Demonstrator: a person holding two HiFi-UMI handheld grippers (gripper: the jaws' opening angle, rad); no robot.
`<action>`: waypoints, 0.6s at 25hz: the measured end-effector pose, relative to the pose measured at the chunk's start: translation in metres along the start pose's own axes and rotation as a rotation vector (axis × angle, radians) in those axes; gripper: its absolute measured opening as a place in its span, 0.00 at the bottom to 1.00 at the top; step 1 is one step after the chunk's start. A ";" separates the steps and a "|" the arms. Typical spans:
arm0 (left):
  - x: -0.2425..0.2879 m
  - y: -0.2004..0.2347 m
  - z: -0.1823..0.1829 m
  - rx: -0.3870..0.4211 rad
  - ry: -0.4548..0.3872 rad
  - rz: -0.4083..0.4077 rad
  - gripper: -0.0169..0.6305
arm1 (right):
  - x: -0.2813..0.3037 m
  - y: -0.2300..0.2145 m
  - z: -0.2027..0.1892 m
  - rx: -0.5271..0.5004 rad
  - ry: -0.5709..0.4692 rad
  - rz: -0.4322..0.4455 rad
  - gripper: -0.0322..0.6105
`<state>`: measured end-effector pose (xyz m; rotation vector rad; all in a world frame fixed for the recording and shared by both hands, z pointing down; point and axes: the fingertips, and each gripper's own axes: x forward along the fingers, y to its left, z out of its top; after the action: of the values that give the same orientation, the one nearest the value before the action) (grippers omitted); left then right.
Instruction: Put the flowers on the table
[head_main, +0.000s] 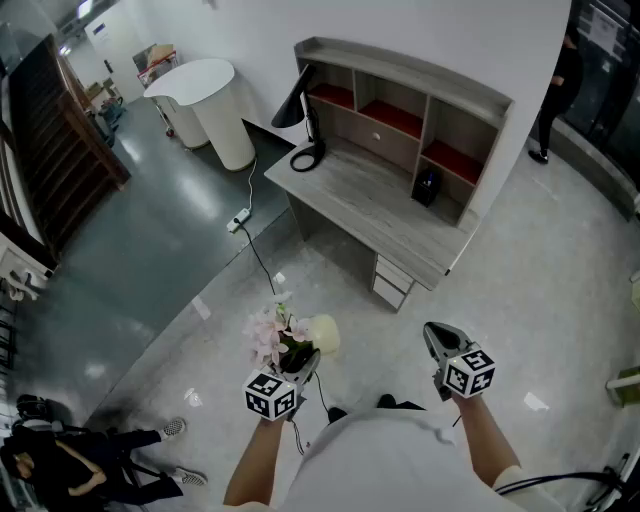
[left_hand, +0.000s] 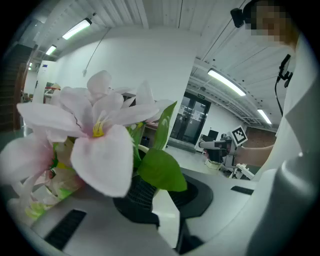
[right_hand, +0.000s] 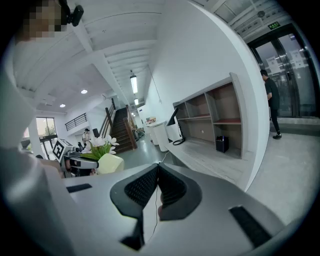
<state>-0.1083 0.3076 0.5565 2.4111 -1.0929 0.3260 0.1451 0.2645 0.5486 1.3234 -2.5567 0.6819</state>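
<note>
Pink flowers (head_main: 270, 332) with green leaves stand in a cream pot (head_main: 324, 333) held above the floor. My left gripper (head_main: 302, 362) is shut on the pot; in the left gripper view the blossoms (left_hand: 95, 135) fill the picture and the pale pot wall (left_hand: 164, 207) sits between the dark pads. My right gripper (head_main: 434, 336) hangs to the right at the same height, shut and empty, its pads meeting at the tip (right_hand: 157, 171). The grey wooden table (head_main: 370, 205) with a shelf unit stands ahead. The right gripper view shows the flowers (right_hand: 98, 144) at its left and the table (right_hand: 210, 156) at centre.
A black desk lamp (head_main: 306, 120) and a small black object (head_main: 426, 186) stand on the table. A white round counter (head_main: 215, 100) is at the back left, a power strip (head_main: 238, 221) with cable lies on the floor. One person (head_main: 70, 465) is at lower left, another (head_main: 558, 90) at upper right.
</note>
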 end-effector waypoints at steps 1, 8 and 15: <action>0.000 -0.001 0.000 0.000 0.001 0.000 0.12 | 0.000 0.000 0.000 -0.001 0.000 0.001 0.08; 0.004 -0.006 -0.003 -0.002 0.003 0.003 0.12 | -0.004 -0.005 0.000 0.003 -0.005 0.002 0.08; 0.005 -0.013 -0.009 -0.011 0.005 0.009 0.12 | -0.009 -0.005 -0.006 0.013 -0.008 0.011 0.08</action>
<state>-0.0956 0.3162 0.5621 2.3951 -1.1011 0.3289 0.1543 0.2712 0.5525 1.3190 -2.5722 0.6982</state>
